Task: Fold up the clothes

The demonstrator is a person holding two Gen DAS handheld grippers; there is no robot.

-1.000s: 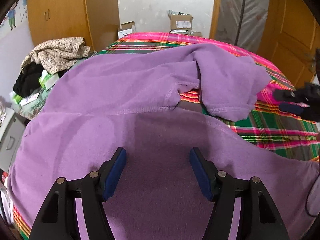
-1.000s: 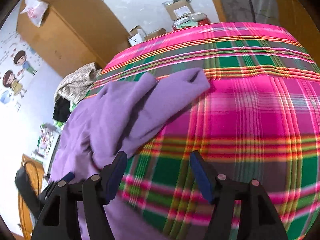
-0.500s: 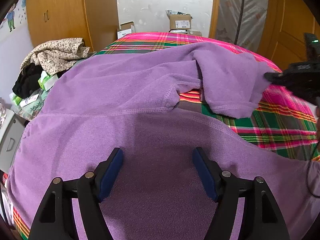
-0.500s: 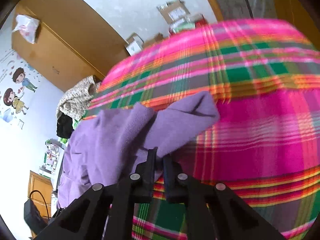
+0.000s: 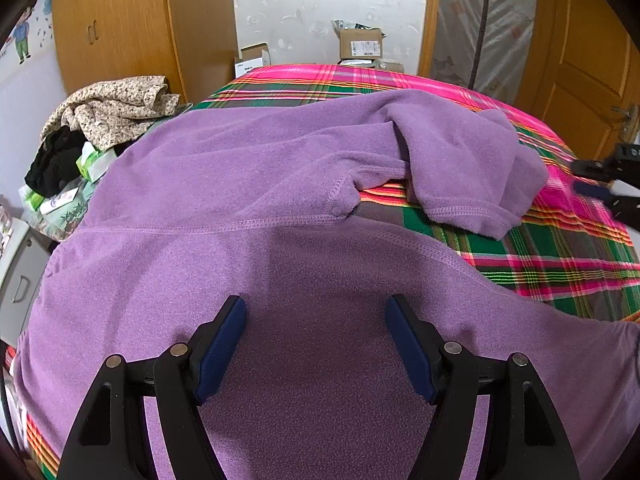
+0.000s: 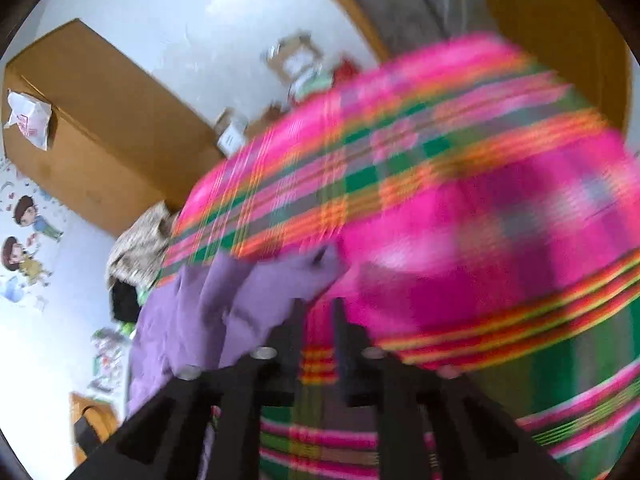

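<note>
Right claw [image 6: 318, 308] part-open, just reopened, empty; purple fleece sleeve [image 6: 276, 292] lay at ten o'clock, touching the near finger.

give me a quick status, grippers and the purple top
Left gripper open over purple fleece top. Right gripper empty beside folded sleeve, jaws just reopening. Nothing blocking on plaid bedspread.

**A:** Identify the fixed furniture.
**B:** Tall orange-brown wooden wardrobe [image 5: 120, 32] at left; panelled wooden door [image 5: 588, 80] at right; bed under a pink, green and orange plaid cover [image 5: 560, 264].

**A:** Wall condition?
**B:** White textured wall [image 5: 320, 4], with brown cardboard boxes [image 5: 360, 42] at its base and cartoon child stickers [image 6: 24, 240] on the side wall.
</note>
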